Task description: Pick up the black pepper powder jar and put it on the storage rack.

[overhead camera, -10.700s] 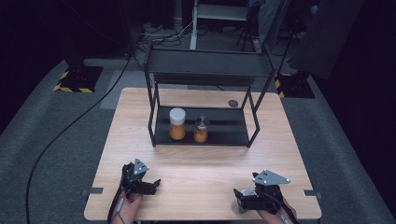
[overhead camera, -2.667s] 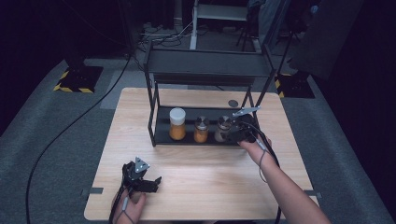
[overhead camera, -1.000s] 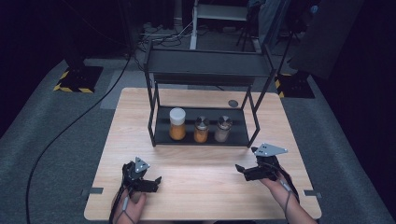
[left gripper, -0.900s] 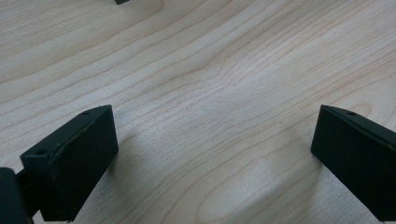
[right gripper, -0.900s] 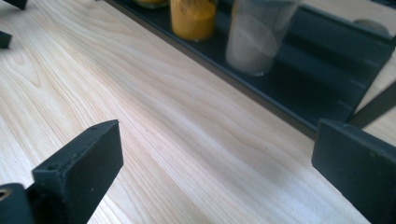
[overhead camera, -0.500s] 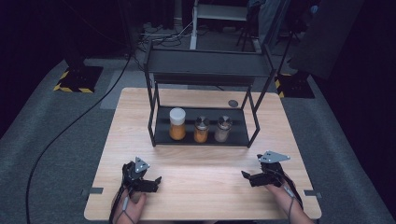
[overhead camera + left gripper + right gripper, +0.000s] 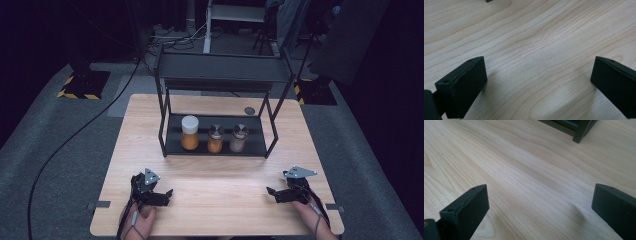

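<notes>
A black two-level rack (image 7: 220, 145) stands at the back middle of the wooden table (image 7: 215, 175). Three jars sit on its lower shelf: a white-capped orange jar (image 7: 190, 133), a small orange spice jar (image 7: 215, 138) and a pale spice jar (image 7: 238, 138). My left gripper (image 7: 167, 196) rests open near the front left edge, nothing between its jaws (image 7: 537, 82). My right gripper (image 7: 274, 193) rests open near the front right edge, also with nothing in it (image 7: 540, 205). A rack foot (image 7: 581, 131) shows ahead of the right gripper.
A small dark round disc (image 7: 249, 110) lies on the table behind the rack at the right. Cables (image 7: 75, 140) trail over the grey floor to the left. Bare wood lies between the two grippers and the rack.
The right gripper set a pale spice jar on the lower shelf beside the two jars, then drew back to the front right edge. The left gripper has stayed put.
</notes>
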Available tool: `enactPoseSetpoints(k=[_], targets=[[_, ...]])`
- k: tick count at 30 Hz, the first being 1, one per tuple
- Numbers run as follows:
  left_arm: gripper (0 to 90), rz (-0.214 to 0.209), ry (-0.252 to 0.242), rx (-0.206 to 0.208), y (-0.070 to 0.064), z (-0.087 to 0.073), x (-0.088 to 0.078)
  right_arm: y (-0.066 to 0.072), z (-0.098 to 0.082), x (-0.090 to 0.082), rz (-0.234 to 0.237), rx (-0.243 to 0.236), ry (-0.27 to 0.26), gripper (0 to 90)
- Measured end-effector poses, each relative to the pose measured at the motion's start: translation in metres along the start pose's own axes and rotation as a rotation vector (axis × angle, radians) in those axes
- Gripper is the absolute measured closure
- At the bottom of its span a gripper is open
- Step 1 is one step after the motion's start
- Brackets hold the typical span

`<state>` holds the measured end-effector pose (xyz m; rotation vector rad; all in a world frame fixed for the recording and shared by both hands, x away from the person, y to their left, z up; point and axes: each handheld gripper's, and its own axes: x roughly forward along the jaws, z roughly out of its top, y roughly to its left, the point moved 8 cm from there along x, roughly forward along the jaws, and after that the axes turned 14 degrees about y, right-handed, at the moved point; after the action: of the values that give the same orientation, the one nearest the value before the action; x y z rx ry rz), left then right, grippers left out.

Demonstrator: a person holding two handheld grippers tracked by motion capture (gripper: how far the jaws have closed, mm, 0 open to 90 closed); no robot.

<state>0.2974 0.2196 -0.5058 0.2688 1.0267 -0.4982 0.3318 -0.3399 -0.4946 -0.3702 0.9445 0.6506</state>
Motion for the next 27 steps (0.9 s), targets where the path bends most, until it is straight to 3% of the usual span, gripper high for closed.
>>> enactPoseSetpoints(k=[6, 27], targets=[[0.7, 0.0, 0.0, 0.0, 0.0, 0.0, 0.0, -0.005, -0.006, 0.004, -0.009, 0.012, 0.029, 0.9], [0.7, 0.0, 0.001, -0.001, 0.0, 0.0, 0.0, -0.009, -0.012, 0.003, -0.011, 0.021, 0.022, 0.3]])
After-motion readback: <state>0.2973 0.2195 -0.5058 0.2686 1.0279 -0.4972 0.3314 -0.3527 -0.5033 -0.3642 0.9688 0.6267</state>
